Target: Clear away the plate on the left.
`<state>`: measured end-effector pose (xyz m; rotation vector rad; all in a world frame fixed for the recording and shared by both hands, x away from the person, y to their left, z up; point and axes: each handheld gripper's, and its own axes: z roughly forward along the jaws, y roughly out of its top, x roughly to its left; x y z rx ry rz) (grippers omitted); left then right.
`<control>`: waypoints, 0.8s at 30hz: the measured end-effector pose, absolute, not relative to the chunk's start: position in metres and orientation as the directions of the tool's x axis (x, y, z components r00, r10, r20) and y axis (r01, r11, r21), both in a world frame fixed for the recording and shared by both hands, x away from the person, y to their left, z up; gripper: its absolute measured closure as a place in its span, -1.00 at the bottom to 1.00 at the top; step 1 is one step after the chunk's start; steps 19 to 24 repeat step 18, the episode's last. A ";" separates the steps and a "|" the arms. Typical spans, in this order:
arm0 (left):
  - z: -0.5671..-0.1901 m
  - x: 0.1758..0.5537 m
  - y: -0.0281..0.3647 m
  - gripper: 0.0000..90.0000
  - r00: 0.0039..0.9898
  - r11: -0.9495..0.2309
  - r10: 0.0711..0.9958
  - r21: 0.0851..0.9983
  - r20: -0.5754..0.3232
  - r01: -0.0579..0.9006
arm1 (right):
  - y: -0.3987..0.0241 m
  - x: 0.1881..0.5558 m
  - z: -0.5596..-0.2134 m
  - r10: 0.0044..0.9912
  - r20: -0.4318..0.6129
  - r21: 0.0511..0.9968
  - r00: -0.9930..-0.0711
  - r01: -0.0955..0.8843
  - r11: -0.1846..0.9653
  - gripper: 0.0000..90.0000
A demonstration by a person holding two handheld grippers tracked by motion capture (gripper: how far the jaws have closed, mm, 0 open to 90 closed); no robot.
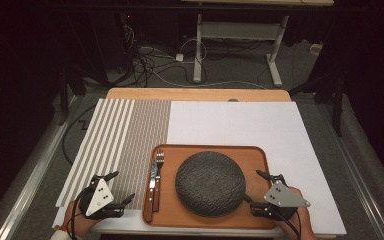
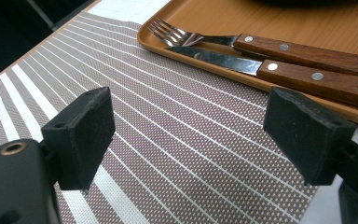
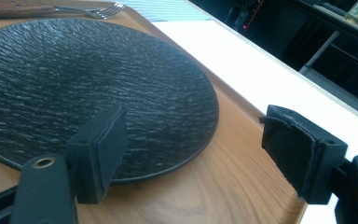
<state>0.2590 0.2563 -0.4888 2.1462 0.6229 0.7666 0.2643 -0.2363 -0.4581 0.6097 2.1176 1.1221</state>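
Two black handheld grippers, grey plates on top

Left gripper [image 1: 114, 187] and right gripper [image 1: 256, 185]: grey three-cornered plates with dark dots behind the fingers, black cables trailing, square black pads [image 2: 81, 135], brass-ringed screw hole below each.

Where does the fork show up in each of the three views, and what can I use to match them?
High view: the fork lies along the tray's left side, tines pointing away from the person, just right of the knife.
Left gripper view: upper right, tines at top centre, wooden handle running right, above the knife.
Right gripper view: top left corner, tines visible, beyond the dark plate.
Shared landmark: the wooden tray.
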 end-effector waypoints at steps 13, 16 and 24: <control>-0.490 0.262 0.255 -0.65 0.711 -0.598 0.630 0.779 0.311 0.188 | -0.239 0.267 -0.459 0.666 -0.326 0.847 -0.671 0.106 0.521 -0.49; -0.490 0.262 0.255 -0.65 0.712 -0.601 0.629 0.777 0.313 0.189 | -0.239 0.266 -0.459 0.666 -0.325 0.847 -0.672 0.106 0.521 -0.49; -0.490 0.262 0.254 -0.65 0.713 -0.604 0.627 0.774 0.314 0.189 | -0.240 0.266 -0.459 0.667 -0.326 0.847 -0.670 0.106 0.520 -0.49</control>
